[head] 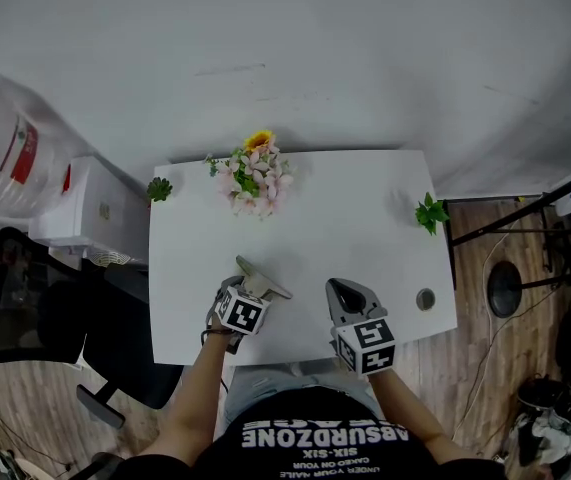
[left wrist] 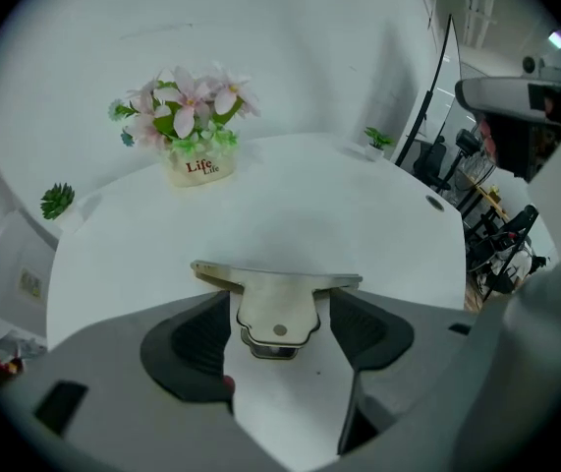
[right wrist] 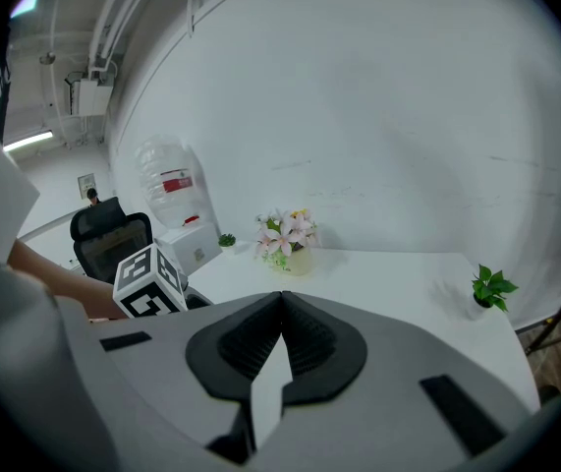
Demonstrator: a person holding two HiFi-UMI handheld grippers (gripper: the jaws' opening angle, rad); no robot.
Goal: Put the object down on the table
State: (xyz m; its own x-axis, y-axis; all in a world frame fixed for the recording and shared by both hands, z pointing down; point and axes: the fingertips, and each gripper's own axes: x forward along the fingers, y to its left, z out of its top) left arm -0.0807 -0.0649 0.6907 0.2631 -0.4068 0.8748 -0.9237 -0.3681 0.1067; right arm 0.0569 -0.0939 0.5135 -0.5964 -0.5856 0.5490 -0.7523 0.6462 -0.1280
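Left tongs (left wrist: 278,315) are pinched on a flat metal piece (left wrist: 276,281), holding it by its narrow tab. The piece hangs over the tabletop (head: 345,218), on my side of the flower pot (head: 253,180) and well apart from it. I think it is thin, stiff, light and a bit slippery, so the tab is the best spot to hold. My right tongs (right wrist: 282,313) are squeezed together with nothing in them.

I read "Life" twice, one over the other, on the front of the flower pot (left wrist: 198,168). Well on the near side of that pot, my black shirt (head: 325,438) carries "ABSURDZONE" and "SIX-SIX", upside down.
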